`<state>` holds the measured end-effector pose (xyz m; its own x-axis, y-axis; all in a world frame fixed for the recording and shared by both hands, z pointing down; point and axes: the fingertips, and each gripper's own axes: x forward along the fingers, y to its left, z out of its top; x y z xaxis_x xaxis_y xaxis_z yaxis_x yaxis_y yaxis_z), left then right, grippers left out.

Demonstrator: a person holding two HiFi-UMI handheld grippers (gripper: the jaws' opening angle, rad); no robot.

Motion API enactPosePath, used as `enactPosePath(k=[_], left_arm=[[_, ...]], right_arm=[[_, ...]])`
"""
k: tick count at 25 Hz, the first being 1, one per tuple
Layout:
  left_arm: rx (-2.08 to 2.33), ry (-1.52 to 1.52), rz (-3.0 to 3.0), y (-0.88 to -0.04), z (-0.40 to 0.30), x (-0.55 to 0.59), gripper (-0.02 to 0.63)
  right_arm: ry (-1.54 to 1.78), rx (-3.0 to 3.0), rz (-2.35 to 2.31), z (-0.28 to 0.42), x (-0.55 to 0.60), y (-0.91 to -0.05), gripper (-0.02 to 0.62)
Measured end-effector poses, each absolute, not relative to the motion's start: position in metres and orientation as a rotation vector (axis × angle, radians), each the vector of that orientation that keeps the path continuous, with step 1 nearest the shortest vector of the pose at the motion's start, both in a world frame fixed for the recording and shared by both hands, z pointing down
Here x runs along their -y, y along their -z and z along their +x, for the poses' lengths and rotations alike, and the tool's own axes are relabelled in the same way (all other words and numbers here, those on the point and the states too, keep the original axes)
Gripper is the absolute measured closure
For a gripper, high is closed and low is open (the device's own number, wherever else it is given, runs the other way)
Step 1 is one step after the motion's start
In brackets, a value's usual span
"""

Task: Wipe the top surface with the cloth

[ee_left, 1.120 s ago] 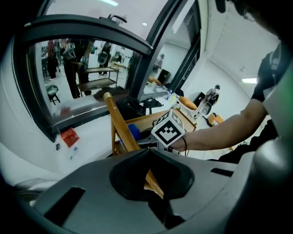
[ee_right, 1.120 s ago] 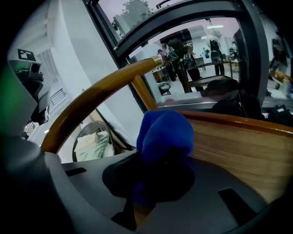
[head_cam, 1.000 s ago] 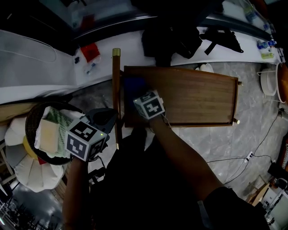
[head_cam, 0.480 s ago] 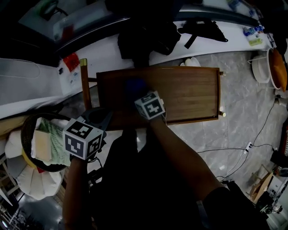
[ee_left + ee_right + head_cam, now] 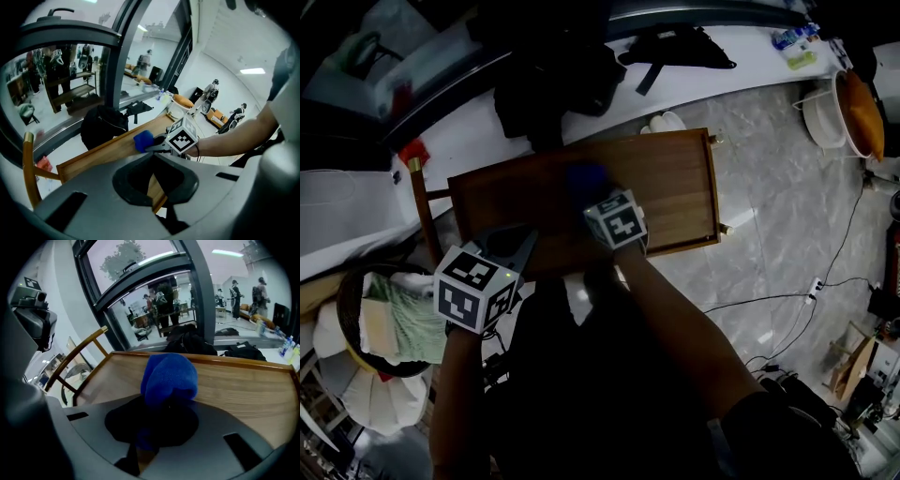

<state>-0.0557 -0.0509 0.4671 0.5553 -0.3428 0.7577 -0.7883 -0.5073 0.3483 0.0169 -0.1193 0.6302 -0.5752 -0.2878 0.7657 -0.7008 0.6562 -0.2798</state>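
The wooden table top (image 5: 666, 183) lies ahead of me, seen also in the right gripper view as a rimmed wooden surface (image 5: 243, 390). A blue cloth (image 5: 585, 177) rests bunched on it near the middle. My right gripper (image 5: 595, 194) is shut on the blue cloth (image 5: 169, 376), pressing it to the wood. In the left gripper view the cloth (image 5: 143, 140) shows ahead of the right gripper's marker cube (image 5: 183, 137). My left gripper (image 5: 514, 246) hovers at the table's near left edge, its jaws (image 5: 152, 190) closed with nothing between them.
A wooden chair rail (image 5: 419, 202) stands at the table's left end. A dark basket (image 5: 356, 323) with folded cloths sits lower left. A black bag (image 5: 544, 80) lies on the white ledge behind. A white basin (image 5: 848, 108) and floor cables (image 5: 769, 300) are at right.
My right gripper has carried the cloth from the table's left end toward its middle. The view has swung, so the table sits further left. The left gripper stays by the near left edge.
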Motion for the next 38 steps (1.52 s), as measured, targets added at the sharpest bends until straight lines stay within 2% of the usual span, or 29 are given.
enactPosePath(k=[15,23,33,38], left_arm=[[0.817,-0.843,2.158,-0.468,0.039,0.081,0.598],[0.795,-0.863,2.183,-0.463,0.051,0.082,0.597],[0.862,-0.84,2.166,-0.452,0.01,0.066,0.598],[0.925,-0.835,2.121,-0.451,-0.046,0.048,0.598]], right_arm=[[-0.722,2.063,1.05,0.194,0.174,-0.623,0.534],[-0.676,1.927,1.17,0.267,0.187,-0.617,0.534],[-0.645,1.776,1.22,0.295,0.187,-0.613,0.534],[-0.553,1.93,1.151,0.22,0.178,-0.577,0.534]])
